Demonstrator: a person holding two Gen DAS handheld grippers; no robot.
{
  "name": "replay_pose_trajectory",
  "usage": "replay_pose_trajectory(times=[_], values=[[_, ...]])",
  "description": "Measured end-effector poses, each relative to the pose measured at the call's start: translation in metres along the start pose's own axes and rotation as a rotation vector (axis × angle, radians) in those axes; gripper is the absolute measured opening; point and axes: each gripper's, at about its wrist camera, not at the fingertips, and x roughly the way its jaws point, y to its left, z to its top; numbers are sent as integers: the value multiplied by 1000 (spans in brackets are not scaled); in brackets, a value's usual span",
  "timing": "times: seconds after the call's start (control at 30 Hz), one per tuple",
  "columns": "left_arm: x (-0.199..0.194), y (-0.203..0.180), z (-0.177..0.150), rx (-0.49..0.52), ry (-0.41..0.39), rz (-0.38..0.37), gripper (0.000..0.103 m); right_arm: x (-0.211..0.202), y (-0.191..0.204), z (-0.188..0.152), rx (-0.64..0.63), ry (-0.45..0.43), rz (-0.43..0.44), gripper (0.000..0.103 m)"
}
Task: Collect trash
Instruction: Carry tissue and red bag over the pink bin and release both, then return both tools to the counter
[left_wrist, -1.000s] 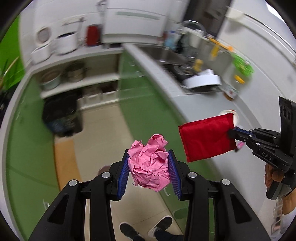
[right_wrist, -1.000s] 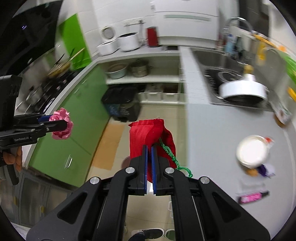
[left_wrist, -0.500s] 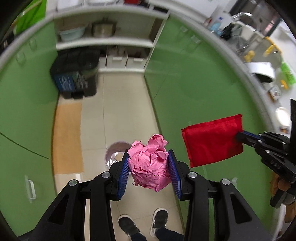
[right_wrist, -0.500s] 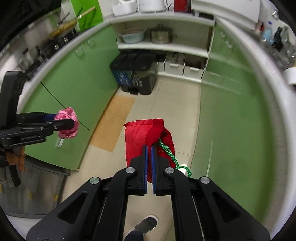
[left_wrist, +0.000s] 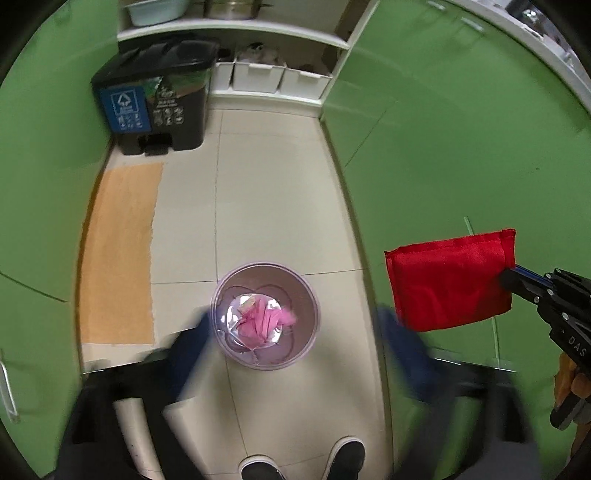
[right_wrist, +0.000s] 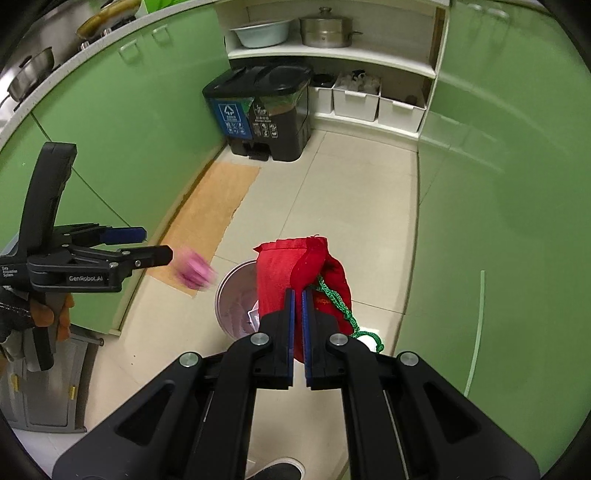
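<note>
pink paper wad sits inside the small round purple bin on the floor in the left wrist view; in the right wrist view the same wad is a blurred pink smear in the air, just past the left claw's tips and just above-left of the bin rim, touching neither. the two views don't agree on exactly where it is, so whether it's fully landed can't be told.

left claw: jaws are opening, wide apart, nothing between them. in its own view the fingers are blurred dark-blue streaks either side of the bin.

right claw: jaws together, clamped on the top edge of a red cloth pouch w/ a green drawstring trailing down the right. pouch hangs over the bin, hiding part of its rim; from the left wrist view the pouch is off to the right of the bin, against the green cabinet front.

further out: cream tile floor, orange mat to the left of the bin, black two-part pedal bin w/ a blue recycling label at the far end, white storage boxes under a shelf. person's dark shoes at the bottom edge, near the bin.
</note>
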Motion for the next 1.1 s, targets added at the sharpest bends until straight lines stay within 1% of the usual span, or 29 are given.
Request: replay_pose_trajectory(times=[0.13,0.4,0.5,0.53,0.57,0.63,0.67,0.73,0.8,0.9,1.03,1.1], values=[[6,15,0,-25,-5,-4,97,25,7,3,-18,20,22,3],[-10,49,3,-86,-49,6,97,80,25,8,-55,70,89,4],[-14,58,3,-95,-66,11,97,98,31,9,-65,79,101,7],[-15,61,3,-97,-74,12,97,104,32,9,-68,79,96,10],[-14,63,3,-98,-77,12,97,107,33,9,-67,78,93,17],[-13,67,3,-100,-85,12,97,114,32,9,-49,68,99,75],[-13,67,3,-102,-87,11,97,116,32,9,-36,63,112,81],[-13,68,2,-102,-88,9,97,118,31,7,-31,66,95,97],[-12,67,1,-96,-85,13,97,118,28,6,-9,76,103,98],[-14,62,0,-94,-72,10,97,109,25,5,12,74,80,98],[-29,48,2,-85,-55,2,97,78,16,7,57,86,68,98],[-45,36,4,-82,-45,-11,97,49,13,10,75,90,59,98]])
